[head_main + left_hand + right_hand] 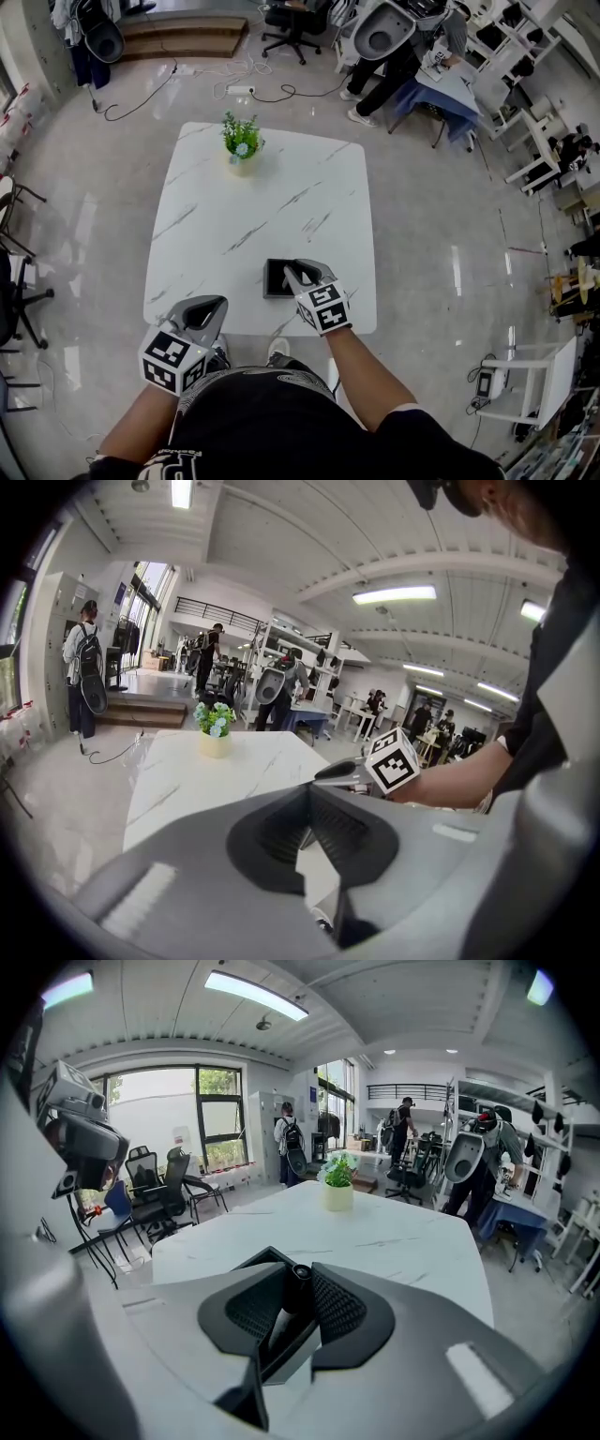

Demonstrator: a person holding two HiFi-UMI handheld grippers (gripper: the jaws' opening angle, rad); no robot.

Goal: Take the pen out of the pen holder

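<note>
A black square pen holder (276,278) stands near the front edge of the white marble table (253,206). My right gripper (302,275) is right over it. In the right gripper view a black pen (299,1286) stands up out of the holder (251,1262), and my right gripper (300,1279) is shut on the pen's top. In the head view the gripper hides the pen. My left gripper (208,309) hangs by the table's front left edge, away from the holder. Its jaws meet at the tips (308,794) with nothing between them.
A small potted plant (242,141) stands at the far side of the table. Office chairs (164,1194) sit to the left of the table, cables lie on the floor beyond it, and people (384,56) work at desks at the back right.
</note>
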